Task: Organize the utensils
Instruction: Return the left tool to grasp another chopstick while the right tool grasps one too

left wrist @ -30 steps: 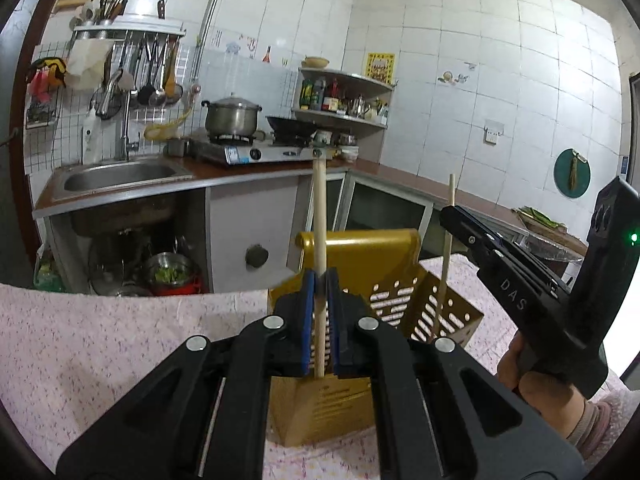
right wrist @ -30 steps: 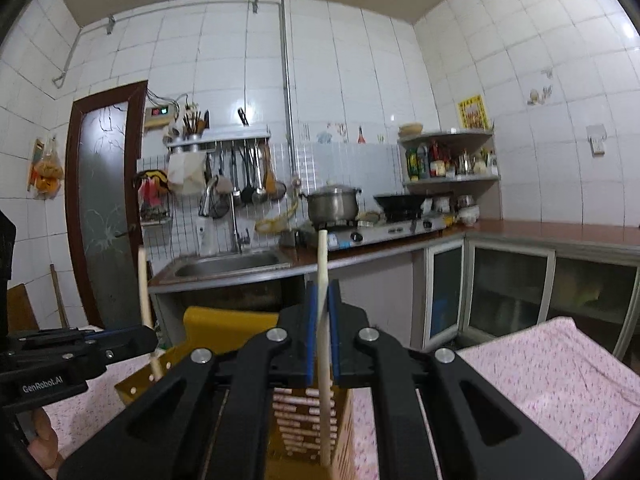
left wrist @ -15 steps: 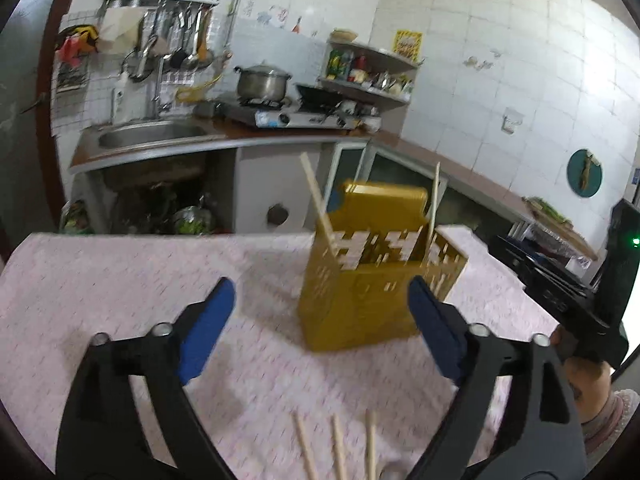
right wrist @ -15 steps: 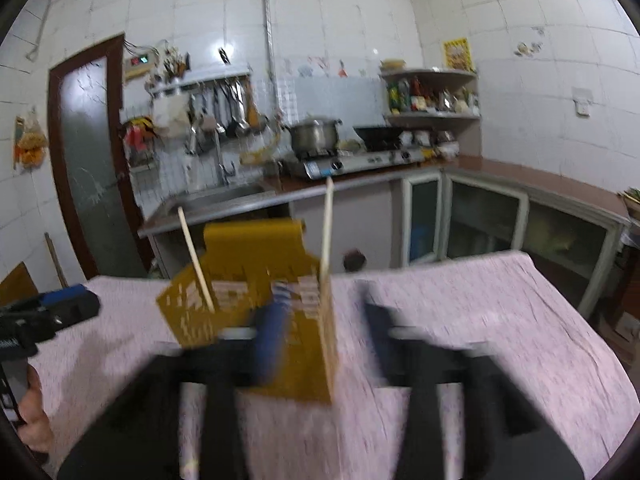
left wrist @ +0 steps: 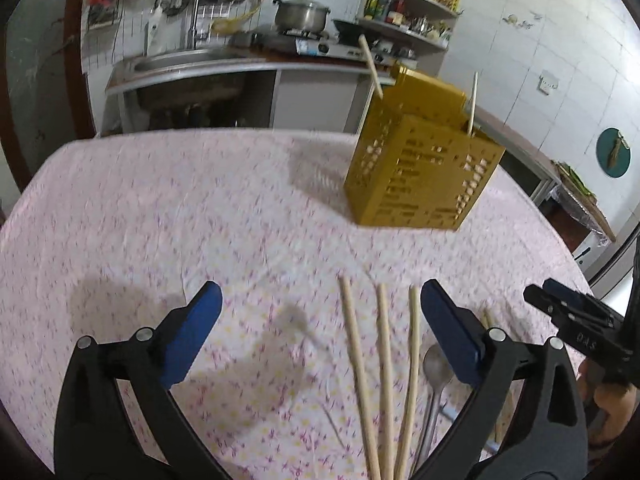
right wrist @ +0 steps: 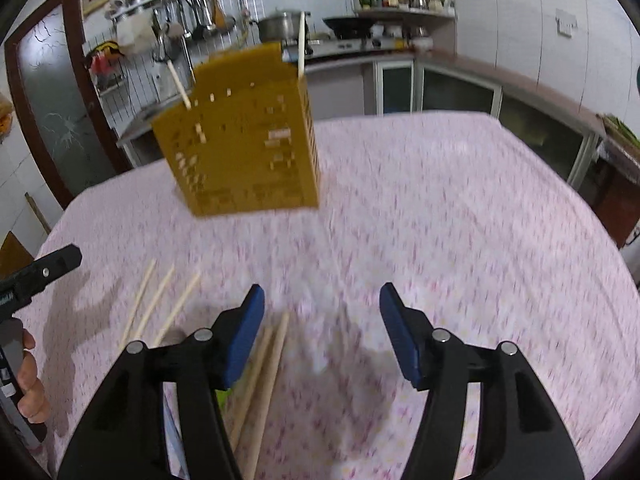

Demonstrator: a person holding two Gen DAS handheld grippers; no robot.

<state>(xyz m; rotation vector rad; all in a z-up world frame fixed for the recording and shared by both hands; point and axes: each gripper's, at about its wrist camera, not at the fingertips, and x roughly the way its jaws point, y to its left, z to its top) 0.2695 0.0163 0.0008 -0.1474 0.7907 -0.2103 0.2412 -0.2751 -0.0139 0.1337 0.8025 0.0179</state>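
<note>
A yellow perforated utensil holder (left wrist: 420, 160) stands on the pink tablecloth with two chopsticks (left wrist: 370, 68) sticking out of it; it also shows in the right wrist view (right wrist: 240, 140). Three loose chopsticks (left wrist: 380, 360) and a metal spoon (left wrist: 436, 372) lie on the cloth between the left gripper's jaws. My left gripper (left wrist: 320, 328) is open and empty above the cloth. My right gripper (right wrist: 320, 332) is open and empty, with loose chopsticks (right wrist: 264, 368) by its left finger and more chopsticks (right wrist: 160, 304) further left.
The table (right wrist: 460, 200) is covered by a pink flowered cloth. Behind it are a sink counter (left wrist: 192, 64), a stove with a pot (left wrist: 300, 16) and wall shelves. The other gripper shows at the right edge of the left wrist view (left wrist: 576, 332).
Both grippers let go of their chopsticks, which now stand in the holder. Both opened wide, pulled back from the holder and tilted down over the loose utensils on the cloth.
</note>
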